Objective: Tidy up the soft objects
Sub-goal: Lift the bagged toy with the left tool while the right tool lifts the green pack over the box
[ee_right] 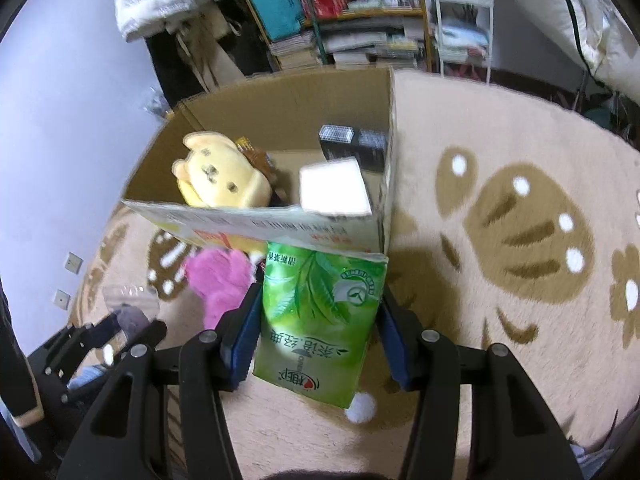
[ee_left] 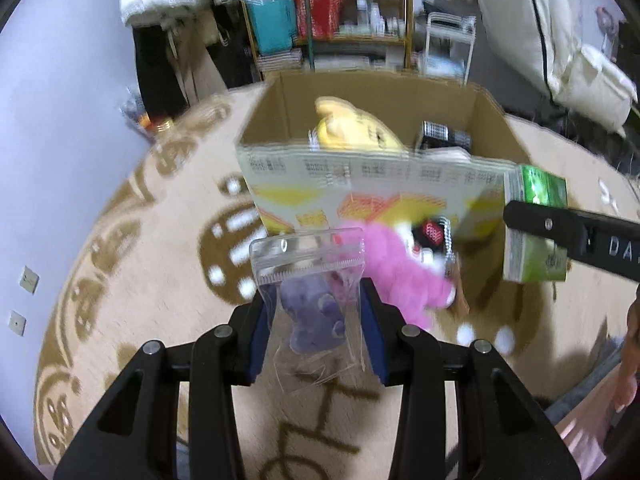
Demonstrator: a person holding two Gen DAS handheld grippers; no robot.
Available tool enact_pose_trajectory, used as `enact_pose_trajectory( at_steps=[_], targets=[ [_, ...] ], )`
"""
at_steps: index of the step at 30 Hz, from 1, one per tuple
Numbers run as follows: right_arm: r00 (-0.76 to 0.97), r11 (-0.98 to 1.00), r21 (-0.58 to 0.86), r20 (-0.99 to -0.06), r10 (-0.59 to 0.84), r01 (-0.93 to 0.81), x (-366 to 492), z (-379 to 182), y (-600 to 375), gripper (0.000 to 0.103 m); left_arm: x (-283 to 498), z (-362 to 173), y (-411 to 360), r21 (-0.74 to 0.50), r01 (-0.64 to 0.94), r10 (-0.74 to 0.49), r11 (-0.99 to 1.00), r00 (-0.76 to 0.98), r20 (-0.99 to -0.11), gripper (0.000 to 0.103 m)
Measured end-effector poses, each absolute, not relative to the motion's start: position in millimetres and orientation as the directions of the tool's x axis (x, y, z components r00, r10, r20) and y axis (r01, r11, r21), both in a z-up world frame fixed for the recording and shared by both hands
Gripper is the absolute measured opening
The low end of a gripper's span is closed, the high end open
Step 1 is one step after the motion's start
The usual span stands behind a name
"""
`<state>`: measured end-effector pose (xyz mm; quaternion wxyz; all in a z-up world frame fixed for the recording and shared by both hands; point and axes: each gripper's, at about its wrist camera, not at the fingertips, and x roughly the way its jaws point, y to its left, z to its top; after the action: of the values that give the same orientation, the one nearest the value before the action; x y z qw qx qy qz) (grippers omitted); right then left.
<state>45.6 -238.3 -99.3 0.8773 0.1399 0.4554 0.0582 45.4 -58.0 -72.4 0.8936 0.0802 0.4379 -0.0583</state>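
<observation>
While my left claw (ee_left: 316, 312) pinched a clear bag (ee_left: 308, 280) holding a purple plush, my right claw (ee_right: 318, 320) gripped a green tissue pack (ee_right: 320, 320) printed with Chinese characters, both before the cardboard box (ee_right: 280, 96).

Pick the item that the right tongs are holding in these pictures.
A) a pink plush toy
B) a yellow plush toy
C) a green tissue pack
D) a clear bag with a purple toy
C: in the right wrist view the right tongs are shut on the green tissue pack, while the yellow plush toy lies in the cardboard box.
</observation>
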Motion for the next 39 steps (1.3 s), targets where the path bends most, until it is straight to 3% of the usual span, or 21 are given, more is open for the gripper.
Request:
enact_pose_trajectory(
  at_steps=[20, 31, 39],
  targets=[
    [0.855, 0.96, 0.274, -0.485, 0.185, -0.052, 35.2, -30.9, -240.9, 0.058, 65.6, -1.5, -58.7, 0.076, 0.193, -0.121, 0.978, 0.83, -0.544, 0.04],
    [0.882, 0.961, 0.268, -0.435, 0.179, -0.063, 49.0, -23.1, -244.0, 0.058, 85.3, 10.4, -66.7, 0.143, 0.195, -0.105, 0.97, 0.872, -0.479, 0.041],
    [0.876, 0.96, 0.275, -0.447, 0.183, -0.06, 65.0, -27.2, -245.4, 0.058, 110.8, 2.0, -70.4, 0.174, 0.2, -0.09, 0.964, 0.864, -0.495, 0.041]
  ],
)
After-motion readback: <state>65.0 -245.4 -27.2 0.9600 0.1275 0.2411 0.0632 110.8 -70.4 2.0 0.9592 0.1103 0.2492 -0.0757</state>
